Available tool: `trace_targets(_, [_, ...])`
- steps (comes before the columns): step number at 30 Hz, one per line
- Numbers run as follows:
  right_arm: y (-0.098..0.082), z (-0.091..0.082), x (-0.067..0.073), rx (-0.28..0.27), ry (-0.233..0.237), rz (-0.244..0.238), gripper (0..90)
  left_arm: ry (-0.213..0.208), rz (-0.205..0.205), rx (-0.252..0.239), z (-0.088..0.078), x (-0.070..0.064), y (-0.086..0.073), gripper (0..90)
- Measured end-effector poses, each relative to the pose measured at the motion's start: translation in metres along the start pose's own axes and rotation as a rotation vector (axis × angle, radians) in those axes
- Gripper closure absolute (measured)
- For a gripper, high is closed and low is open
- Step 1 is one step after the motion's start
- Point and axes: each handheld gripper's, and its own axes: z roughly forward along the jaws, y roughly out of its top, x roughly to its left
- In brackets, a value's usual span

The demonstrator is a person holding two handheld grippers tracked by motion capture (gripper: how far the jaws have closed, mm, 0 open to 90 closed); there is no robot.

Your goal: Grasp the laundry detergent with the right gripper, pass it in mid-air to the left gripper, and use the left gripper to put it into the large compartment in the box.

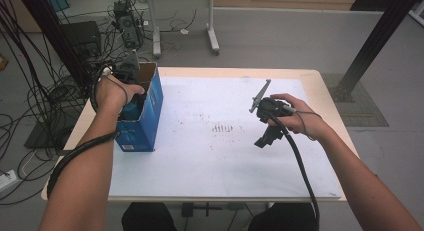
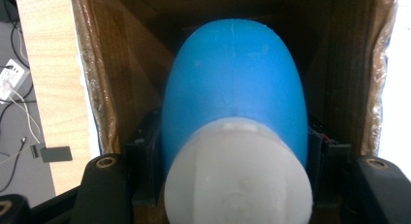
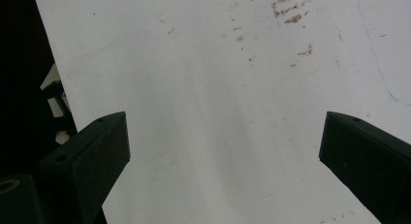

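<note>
Bottle gripped inside box; lift-out or set-down unfinished.
Left gripper (image 1: 131, 98) jaws pinch blue bottle (image 2: 235, 83) between them, within cardboard box (image 1: 147, 116); right gripper (image 3: 225, 151) jaws spread, nothing between.

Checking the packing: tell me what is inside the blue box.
A blue bottle with a white cap, clamped by the left gripper. The blue box floor beneath is hidden.

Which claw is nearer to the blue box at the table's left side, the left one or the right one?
Left. The left claw is inside the blue box, shut on a blue bottle. The right claw hangs open over the white mat, well apart from the box.
</note>
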Motion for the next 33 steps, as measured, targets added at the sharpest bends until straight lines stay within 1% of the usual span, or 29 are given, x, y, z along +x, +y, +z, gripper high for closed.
trace_targets(2, [0.0001,0.0002,-0.0003,0.007,-0.002,-0.002,3.9,0.000,0.000,0.000,-0.0001,-0.0001,0.0000,37.9])
trace_targets(33, [0.0003,0.0005,-0.0008,0.007,0.000,0.004,3.7,-0.012,-0.016,-0.008,0.0005,0.0036,-0.0006,37.8])
